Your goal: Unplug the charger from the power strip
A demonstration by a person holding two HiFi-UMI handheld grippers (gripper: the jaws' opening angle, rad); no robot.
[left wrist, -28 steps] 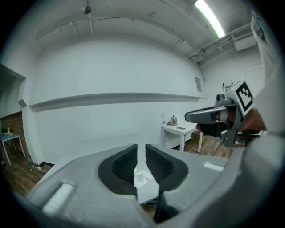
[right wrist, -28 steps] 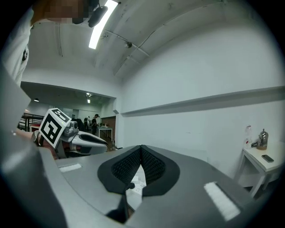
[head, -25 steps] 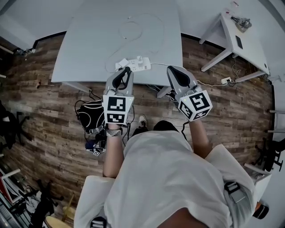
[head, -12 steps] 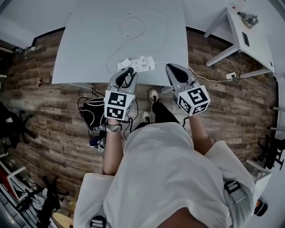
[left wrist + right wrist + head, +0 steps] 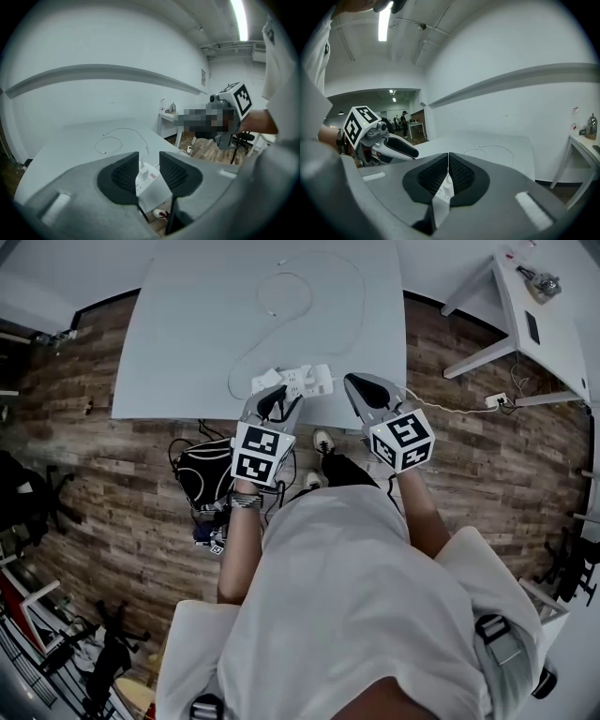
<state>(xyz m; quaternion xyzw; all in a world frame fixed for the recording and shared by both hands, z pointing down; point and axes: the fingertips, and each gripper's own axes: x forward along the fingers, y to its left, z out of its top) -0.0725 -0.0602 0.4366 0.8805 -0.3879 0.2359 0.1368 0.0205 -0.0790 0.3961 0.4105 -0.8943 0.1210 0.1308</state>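
White table [image 5: 187, 352] bears power strip [image 5: 309, 382], charger [image 5: 142, 174], looped cable [image 5: 123, 129].

Charger [image 5: 142, 174] on power strip [image 5: 155, 193] on table [image 5: 187, 334]

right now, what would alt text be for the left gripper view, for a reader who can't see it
The left tongs, jaws apart and opening, frame without touching a white charger plugged into a white power strip at the near edge of a white table. A thin white cable loops across the table behind.
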